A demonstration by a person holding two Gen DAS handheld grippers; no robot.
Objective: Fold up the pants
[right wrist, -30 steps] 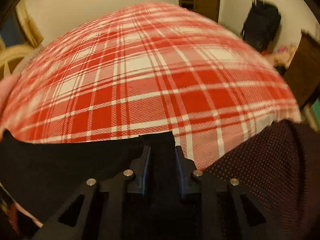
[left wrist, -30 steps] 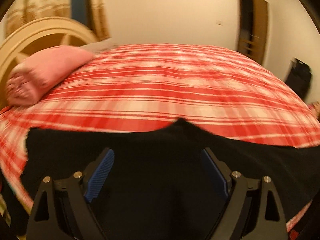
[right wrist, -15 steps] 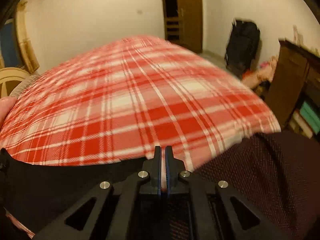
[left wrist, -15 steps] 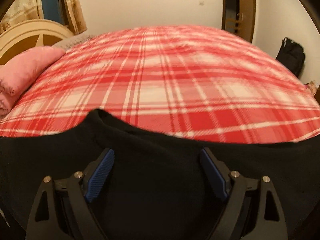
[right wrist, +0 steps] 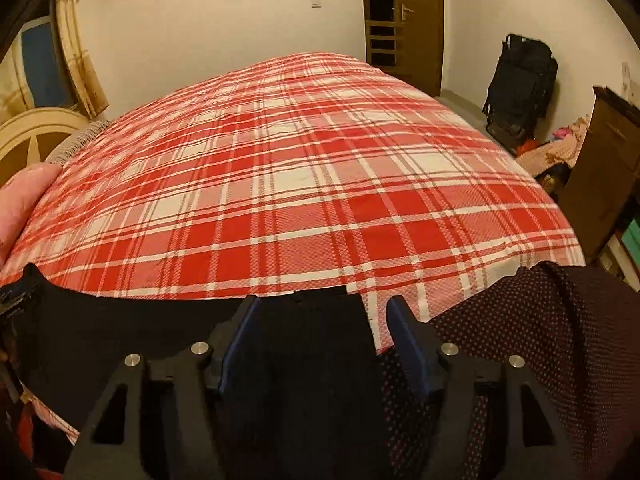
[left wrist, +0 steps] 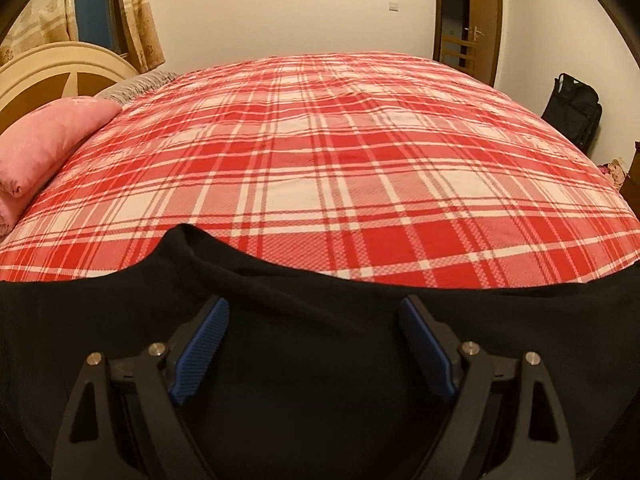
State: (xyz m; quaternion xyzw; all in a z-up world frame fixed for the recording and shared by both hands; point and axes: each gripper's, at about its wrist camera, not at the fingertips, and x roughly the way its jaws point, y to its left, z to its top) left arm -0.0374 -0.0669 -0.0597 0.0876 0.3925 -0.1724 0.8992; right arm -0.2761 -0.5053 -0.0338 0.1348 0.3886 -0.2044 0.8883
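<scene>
the left gripper (left wrist: 312,344) is hovering low over the near edge of the bed with its blue-padded fingers (left wrist: 200,348) spread wide, nothing caught between them. directly beneath and all around it, the black pants (left wrist: 312,292) are lying flat across the near side of the red plaid bedspread (left wrist: 320,152), stretching from the left border of that view to the right. the cloth is looking very dark and mostly smooth, with one soft fold rising into a rounded hump at its far edge, left of centre, and a faint seam line running rightward from it.

the right gripper (right wrist: 320,320) is also standing open, its jaws parted over the right-hand end of the pants (right wrist: 304,320), where the fabric is ending in a straight, squared edge lying on the plaid bedspread (right wrist: 296,168). just right of that gripper, a dark maroon cloth with small pale dots (right wrist: 540,340) is draping over the near right corner of the bed, beside the pants.

farther out, a pink pillow (left wrist: 44,140) is resting at the left by the cream headboard (left wrist: 60,64), and a black bag (right wrist: 520,84) is leaning against the far right wall near the wooden door (right wrist: 416,20).
</scene>
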